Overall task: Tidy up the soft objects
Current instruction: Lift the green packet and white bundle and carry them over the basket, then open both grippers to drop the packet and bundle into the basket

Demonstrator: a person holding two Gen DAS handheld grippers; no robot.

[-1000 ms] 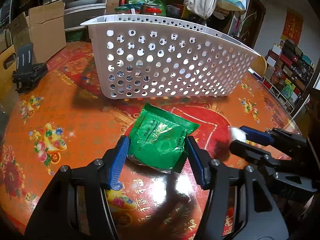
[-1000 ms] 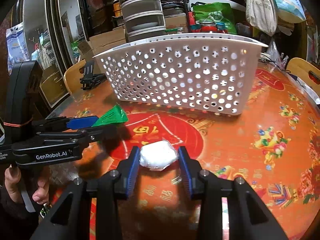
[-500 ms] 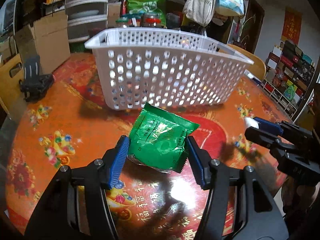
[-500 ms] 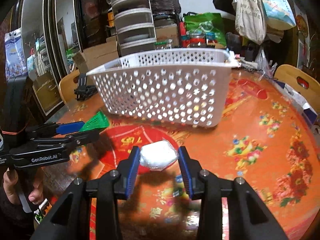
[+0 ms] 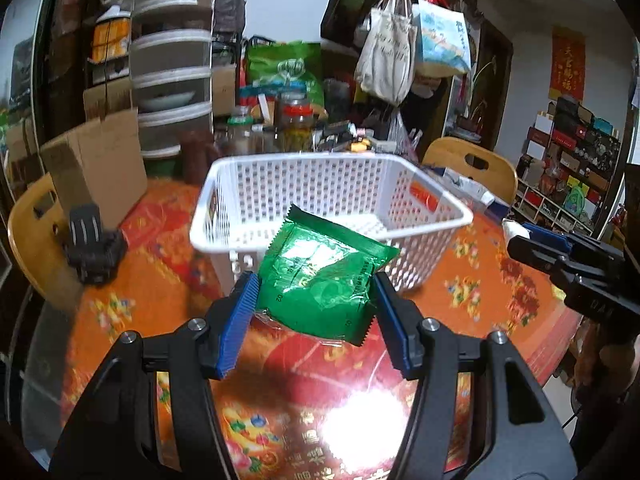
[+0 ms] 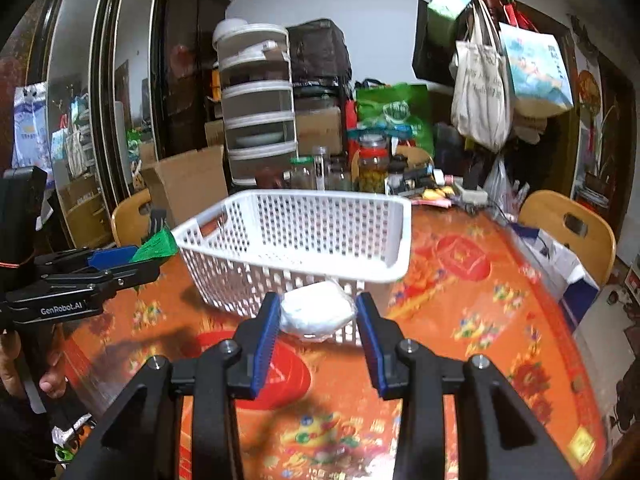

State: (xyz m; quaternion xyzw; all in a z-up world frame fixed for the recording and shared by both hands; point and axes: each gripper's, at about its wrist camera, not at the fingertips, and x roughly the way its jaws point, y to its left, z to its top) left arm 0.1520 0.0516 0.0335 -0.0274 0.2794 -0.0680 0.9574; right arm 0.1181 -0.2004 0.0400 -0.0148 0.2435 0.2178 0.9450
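A: Left tongs [image 5: 314, 312]: the blue ribbed pads press on both sides of a crinkled green foil packet [image 5: 320, 280]. The packet is clear of the table, tilted, its upper corner in front of the near wall of the white perforated plastic basket [image 5: 400, 172].

B: Confirmed from the right wrist view. A green corner of the packet [image 6: 157, 245] shows at the tips of the left tongs [image 6: 132, 254], left of the basket [image 6: 296, 220]. A hand [image 6: 36, 376] grips the handle below.

A: Right tongs [image 6: 318, 316]: closed on a soft white plastic-wrapped bundle [image 6: 316, 312], held off the table, just in front of the basket's near wall.

B: From the left wrist view only the white tip of that bundle [image 5: 514, 230] shows, at the end of the right tongs [image 5: 532, 240], right of the basket.

A: The basket stands on a round table with a glossy orange-red flowered cloth [image 5: 480, 280]. Something orange-red shows at the basket's right wall; cannot tell whether it lies inside or is seen through the holes.

B: Black clamp-like object [image 5: 90, 248] at the table's left edge, well apart from the basket.
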